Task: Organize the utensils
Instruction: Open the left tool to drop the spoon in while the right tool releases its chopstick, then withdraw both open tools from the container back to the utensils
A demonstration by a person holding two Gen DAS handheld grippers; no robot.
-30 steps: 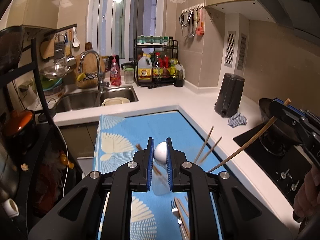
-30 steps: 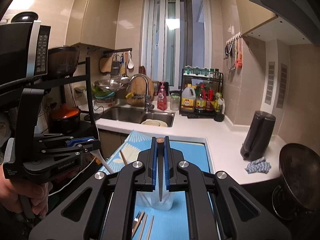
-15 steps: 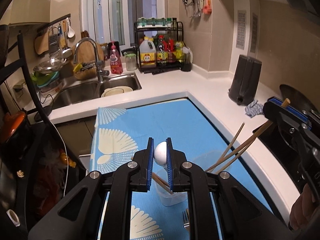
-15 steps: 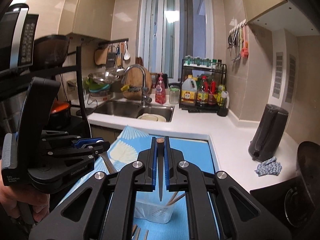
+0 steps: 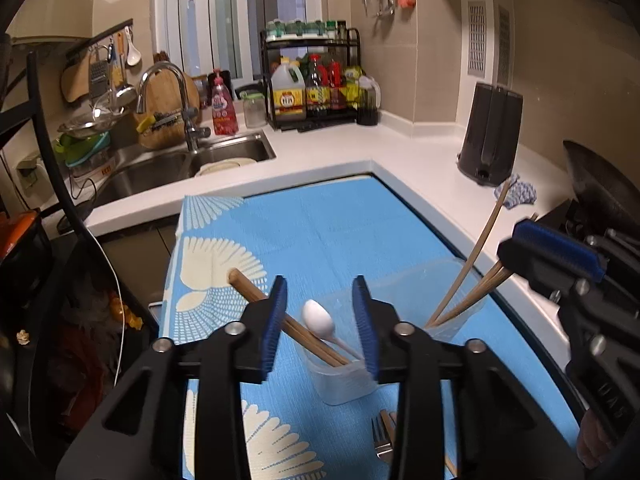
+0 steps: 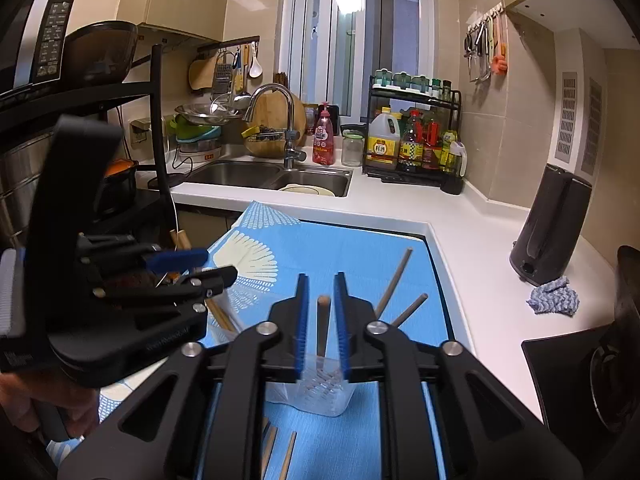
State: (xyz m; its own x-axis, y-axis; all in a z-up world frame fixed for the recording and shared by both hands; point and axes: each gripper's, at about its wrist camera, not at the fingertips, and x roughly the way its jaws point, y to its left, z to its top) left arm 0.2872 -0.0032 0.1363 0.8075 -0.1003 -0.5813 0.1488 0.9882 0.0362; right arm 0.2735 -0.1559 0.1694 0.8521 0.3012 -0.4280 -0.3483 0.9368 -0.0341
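Observation:
A clear plastic holder (image 5: 348, 376) stands on the blue mat (image 5: 320, 232). My left gripper (image 5: 320, 320) is open just above it; a white spoon (image 5: 318, 316) leans in the holder between the pads, beside brown chopsticks (image 5: 280, 312). More chopsticks (image 5: 472, 272) lean at the holder's right side, next to my right gripper (image 5: 552, 248). In the right wrist view my right gripper (image 6: 322, 316) is open around a wooden chopstick (image 6: 322, 328) that stands in the holder (image 6: 316, 392). Two chopsticks (image 6: 396, 284) lean to its right.
A fork (image 5: 380, 436) and loose chopsticks (image 6: 276, 452) lie on the mat near the holder. A sink (image 5: 168, 164) and a bottle rack (image 5: 316, 88) stand at the back. A dark kettle (image 6: 552, 224), a cloth (image 6: 554, 296) and a stove (image 6: 580, 376) are on the right.
Both grippers lowered over the holder and opened. The left let go of the white spoon, the right let go of its chopstick; both now rest in the holder.

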